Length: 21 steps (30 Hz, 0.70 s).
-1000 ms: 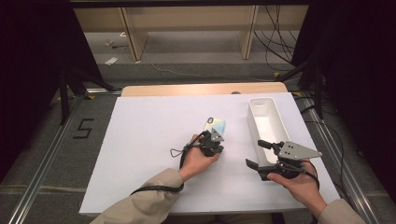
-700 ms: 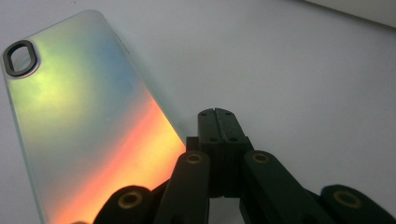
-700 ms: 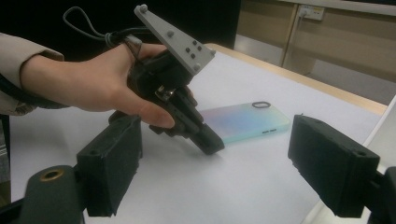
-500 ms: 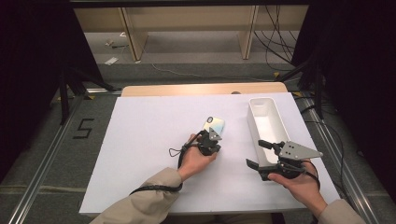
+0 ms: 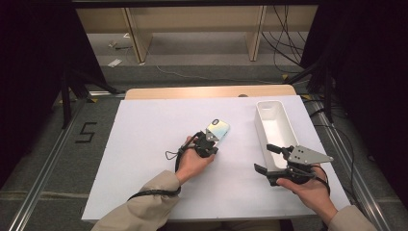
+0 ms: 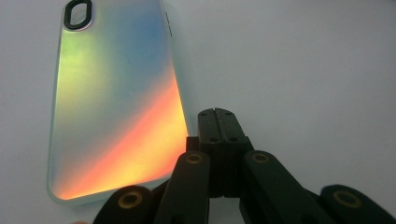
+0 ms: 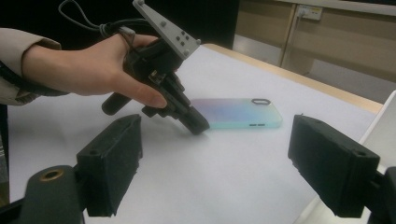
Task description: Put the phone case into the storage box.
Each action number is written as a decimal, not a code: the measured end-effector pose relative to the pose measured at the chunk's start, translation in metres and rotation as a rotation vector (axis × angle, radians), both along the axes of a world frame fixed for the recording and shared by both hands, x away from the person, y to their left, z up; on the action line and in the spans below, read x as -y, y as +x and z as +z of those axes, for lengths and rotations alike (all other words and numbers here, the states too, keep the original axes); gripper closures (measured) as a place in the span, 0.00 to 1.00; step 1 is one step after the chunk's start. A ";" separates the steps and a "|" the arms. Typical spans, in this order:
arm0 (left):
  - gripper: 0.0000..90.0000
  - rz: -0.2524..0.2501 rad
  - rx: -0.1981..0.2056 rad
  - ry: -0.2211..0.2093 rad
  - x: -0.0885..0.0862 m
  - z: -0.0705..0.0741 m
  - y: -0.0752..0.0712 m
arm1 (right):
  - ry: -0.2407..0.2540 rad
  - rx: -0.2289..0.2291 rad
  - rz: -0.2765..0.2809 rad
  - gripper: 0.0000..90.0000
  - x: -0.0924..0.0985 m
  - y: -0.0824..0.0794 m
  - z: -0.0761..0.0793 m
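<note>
The left gripper [image 6: 215,114], jaws pressed together, touches the phone case's [image 6: 116,102] long edge; the right gripper [image 7: 215,172] stands spread nearby.

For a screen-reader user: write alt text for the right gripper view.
A hand holds the left gripper, shut, with its tip on the white table beside an iridescent phone case lying flat. The right gripper frames the scene in the foreground, its black jaws wide open with nothing between them.

White table [image 5: 144,159] with a pale wooden far edge, centre of frame. Grey floor [image 5: 43,159] at left, marked with a black numeral 5 [image 5: 85,132]. Light wooden shelving [image 5: 192,24] along top, black curtains [image 5: 29,72] at both sides.
</note>
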<state>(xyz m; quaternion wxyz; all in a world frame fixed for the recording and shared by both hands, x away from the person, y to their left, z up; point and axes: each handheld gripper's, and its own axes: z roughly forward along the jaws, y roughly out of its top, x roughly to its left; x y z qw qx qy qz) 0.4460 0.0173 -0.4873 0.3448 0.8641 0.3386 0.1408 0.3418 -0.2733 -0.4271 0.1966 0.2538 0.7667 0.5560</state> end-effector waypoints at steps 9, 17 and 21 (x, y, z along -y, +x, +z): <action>1.00 0.002 0.000 -0.003 -0.001 0.000 0.000 | -0.001 -0.001 0.001 0.21 0.000 0.000 0.000; 0.94 -0.012 0.001 -0.015 -0.001 0.005 -0.002 | -0.002 0.000 0.001 0.21 0.000 0.000 0.000; 0.88 -0.020 0.017 -0.028 0.000 0.014 -0.004 | -0.002 0.000 0.000 0.21 0.001 0.000 0.000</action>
